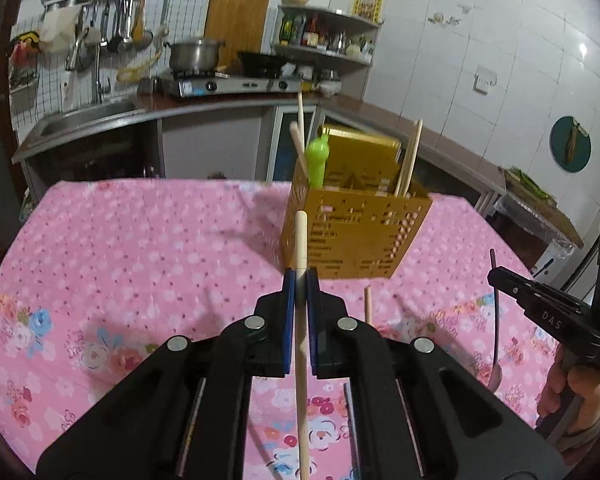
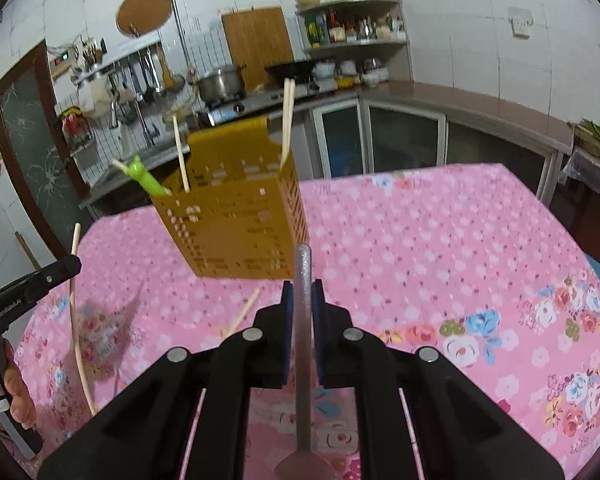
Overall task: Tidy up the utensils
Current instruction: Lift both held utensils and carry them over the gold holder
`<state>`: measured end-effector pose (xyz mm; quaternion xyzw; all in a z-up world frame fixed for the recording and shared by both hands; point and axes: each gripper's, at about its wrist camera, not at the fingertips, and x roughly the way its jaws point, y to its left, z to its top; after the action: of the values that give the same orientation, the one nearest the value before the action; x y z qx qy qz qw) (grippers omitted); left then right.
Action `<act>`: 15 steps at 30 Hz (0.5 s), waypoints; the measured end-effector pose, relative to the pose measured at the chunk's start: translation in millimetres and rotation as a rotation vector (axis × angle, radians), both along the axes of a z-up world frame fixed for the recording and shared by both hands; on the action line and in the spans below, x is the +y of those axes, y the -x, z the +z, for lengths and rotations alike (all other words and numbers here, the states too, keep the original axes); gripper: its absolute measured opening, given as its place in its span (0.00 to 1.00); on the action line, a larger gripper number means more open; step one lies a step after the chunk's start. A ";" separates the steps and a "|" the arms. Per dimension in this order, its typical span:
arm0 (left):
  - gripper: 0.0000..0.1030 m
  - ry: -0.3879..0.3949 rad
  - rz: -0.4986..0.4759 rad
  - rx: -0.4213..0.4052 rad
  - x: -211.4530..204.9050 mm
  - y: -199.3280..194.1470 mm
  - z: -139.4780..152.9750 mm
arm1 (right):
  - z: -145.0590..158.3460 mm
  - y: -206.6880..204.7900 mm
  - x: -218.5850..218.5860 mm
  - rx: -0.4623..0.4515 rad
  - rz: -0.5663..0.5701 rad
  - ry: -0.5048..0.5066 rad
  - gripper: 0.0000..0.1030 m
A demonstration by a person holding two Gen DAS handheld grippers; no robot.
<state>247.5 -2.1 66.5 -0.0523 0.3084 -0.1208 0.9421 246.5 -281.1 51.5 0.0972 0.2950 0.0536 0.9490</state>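
Table with pink floral cloth [image 1: 120, 240]; perforated yellow-brown utensil holder [image 1: 356, 236] stands on it, toward the far middle. Already in the holder: several pale wooden chopsticks [image 1: 410, 156] leaning upright, and one green-handled utensil [image 1: 318, 160] poking out at a corner. So the sorting looks well under way but not done, as I judge it. Left gripper [image 1: 300, 280] has its blue pads pinched on a wooden chopstick [image 1: 301, 240], held roughly upright, tip up, in the air short of the holder. Right gripper [image 2: 303, 292] is clamped on the grey metal handle of a spoon [image 2: 303, 276], bowl end down toward the camera. Both items are lifted, neither yet over the holder's mouth. One more loose chopstick [image 1: 367, 304] lies on the cloth just in front of the holder, between the two grippers; that one remains after these two go in. Left view shows the holder's open top and its inner dividers, plus the right gripper from the side with the spoon hanging curved below it. Right view shows the holder's other face and the spoon's bowl at the frame bottom, and the left gripper with its chopstick bowed by the lens. Motion blur on the holder in both views; I cannot count its contents exactly.
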 end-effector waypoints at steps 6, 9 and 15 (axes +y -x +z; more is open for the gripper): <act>0.04 0.003 0.006 -0.064 -0.9 5.6 15.4 | 14.4 4.0 1.1 -0.065 -0.001 -0.003 0.09; 0.04 0.008 0.002 -0.103 -1.6 8.5 23.9 | 20.4 5.8 1.3 -0.095 -0.008 -0.011 0.09; 0.04 0.034 -0.005 -0.179 -2.8 7.6 47.3 | 38.3 10.4 -1.2 -0.198 -0.020 -0.023 0.09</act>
<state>240.0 -4.9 113.8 -0.0565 0.2211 -0.1327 0.9645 236.1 -282.3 89.8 0.1053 0.1984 0.0571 0.9728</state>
